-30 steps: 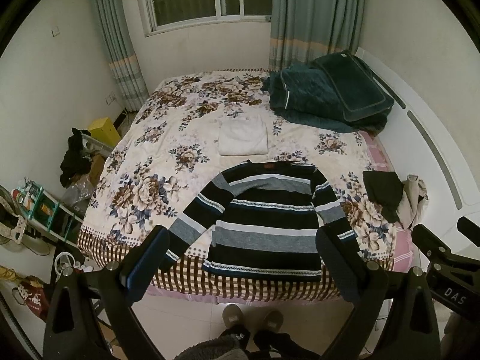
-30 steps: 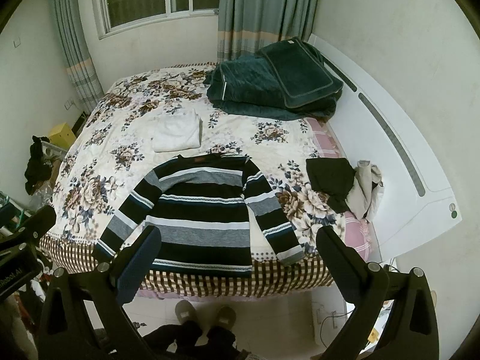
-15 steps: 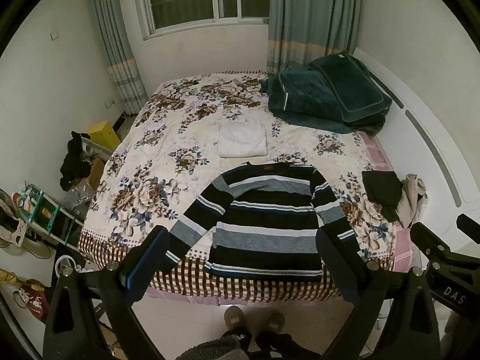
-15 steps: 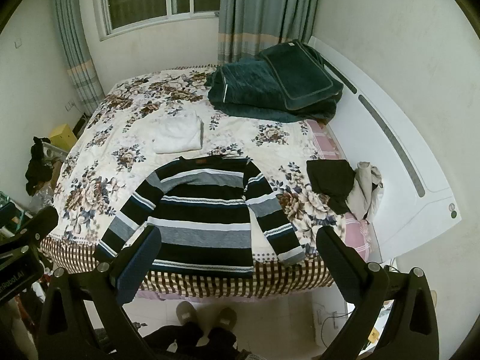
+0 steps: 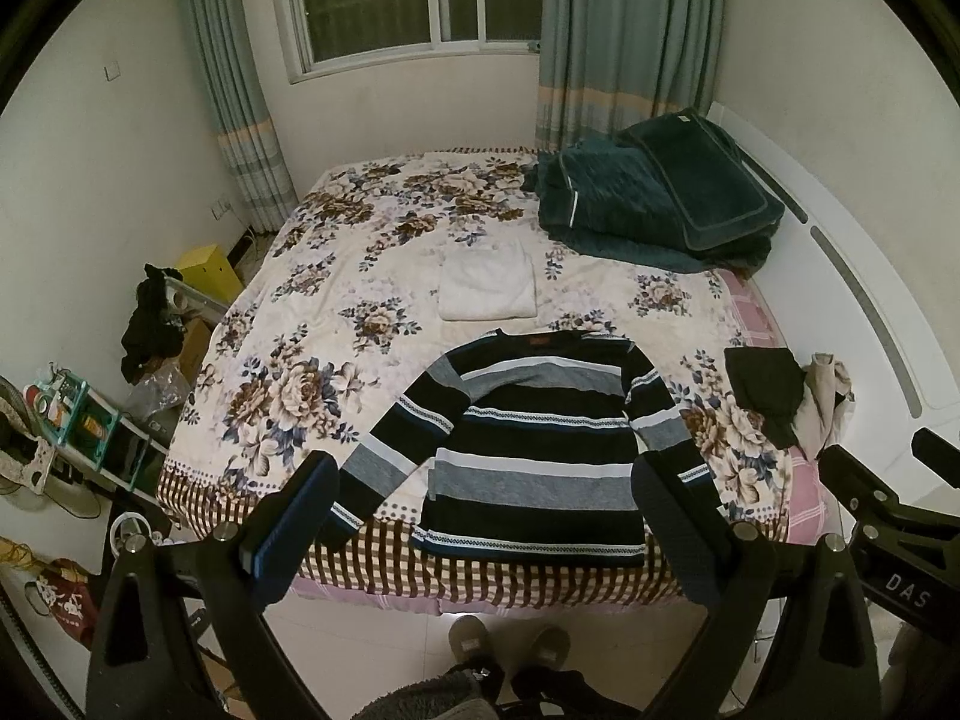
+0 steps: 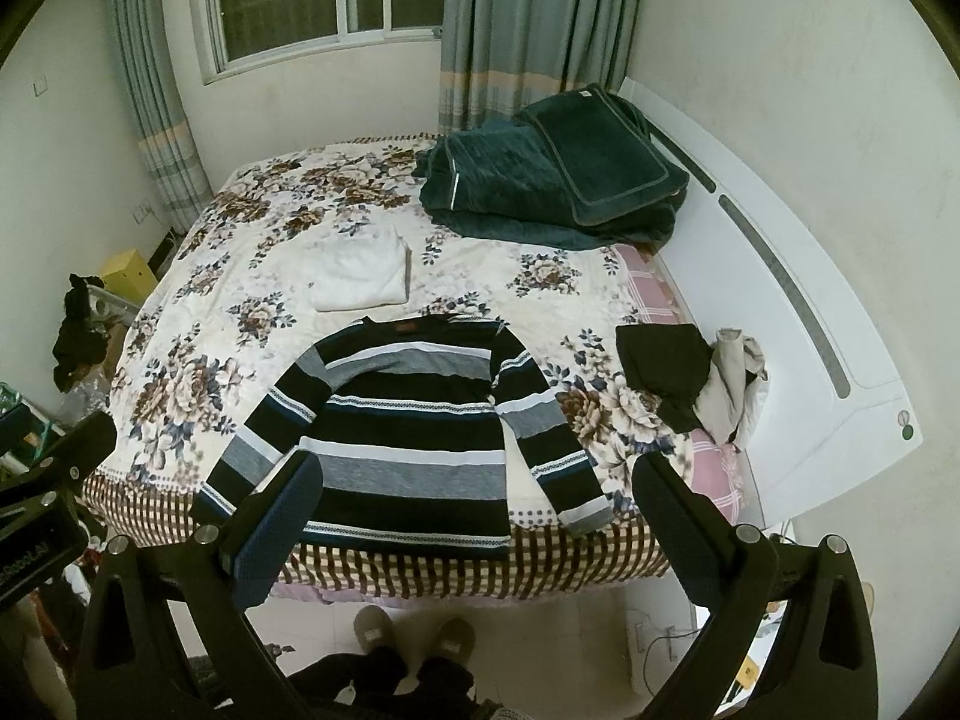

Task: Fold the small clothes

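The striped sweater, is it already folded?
No, the striped sweater lies flat on the floral bedspread with both sleeves spread out.

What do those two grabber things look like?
Each gripper, left and right, is a black frame with silver bolts and two wide fingers with dark blue pads. White letters "DAS" mark the right one's side. No sleeves or cables show.
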`<state>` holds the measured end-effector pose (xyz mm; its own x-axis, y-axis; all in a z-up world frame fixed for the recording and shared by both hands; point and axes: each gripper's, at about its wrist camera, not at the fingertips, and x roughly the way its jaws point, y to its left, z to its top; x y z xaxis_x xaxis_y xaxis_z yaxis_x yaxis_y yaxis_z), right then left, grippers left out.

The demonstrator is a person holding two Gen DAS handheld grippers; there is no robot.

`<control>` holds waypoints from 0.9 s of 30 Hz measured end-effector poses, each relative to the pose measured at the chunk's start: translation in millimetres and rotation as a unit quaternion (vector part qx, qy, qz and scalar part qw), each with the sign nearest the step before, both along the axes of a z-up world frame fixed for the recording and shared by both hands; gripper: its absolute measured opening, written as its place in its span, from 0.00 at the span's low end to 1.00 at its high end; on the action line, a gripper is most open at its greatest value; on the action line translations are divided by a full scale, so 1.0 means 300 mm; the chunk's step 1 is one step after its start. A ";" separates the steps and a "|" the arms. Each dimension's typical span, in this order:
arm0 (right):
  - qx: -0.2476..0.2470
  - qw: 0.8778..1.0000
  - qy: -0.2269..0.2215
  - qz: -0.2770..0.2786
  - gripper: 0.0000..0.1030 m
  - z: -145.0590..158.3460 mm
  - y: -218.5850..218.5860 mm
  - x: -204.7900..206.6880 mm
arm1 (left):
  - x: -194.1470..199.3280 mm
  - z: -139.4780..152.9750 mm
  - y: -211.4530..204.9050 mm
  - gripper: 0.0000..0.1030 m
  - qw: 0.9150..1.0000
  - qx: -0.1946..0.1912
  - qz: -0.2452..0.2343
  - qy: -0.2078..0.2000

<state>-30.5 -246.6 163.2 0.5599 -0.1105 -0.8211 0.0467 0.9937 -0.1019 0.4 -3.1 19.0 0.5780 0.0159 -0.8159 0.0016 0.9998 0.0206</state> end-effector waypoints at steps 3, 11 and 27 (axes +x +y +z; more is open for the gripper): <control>0.001 1.000 0.000 0.000 1.00 0.005 0.001 0.003 | -0.002 0.000 0.000 0.97 1.000 0.000 -0.001 -0.001; 0.002 1.000 -0.001 0.000 1.00 0.019 0.005 0.011 | 0.013 0.012 -0.003 0.97 1.000 -0.001 0.000 -0.003; 0.002 1.000 -0.004 -0.001 1.00 -0.014 0.039 -0.011 | -0.006 0.002 -0.006 0.97 1.000 -0.002 -0.001 -0.005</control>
<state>-33.8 -234.9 159.1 0.5667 -0.1082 -0.8168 0.0497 0.9940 -0.0971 -1.3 -4.8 19.5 0.5865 0.0118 -0.8098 0.0041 0.9998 0.0175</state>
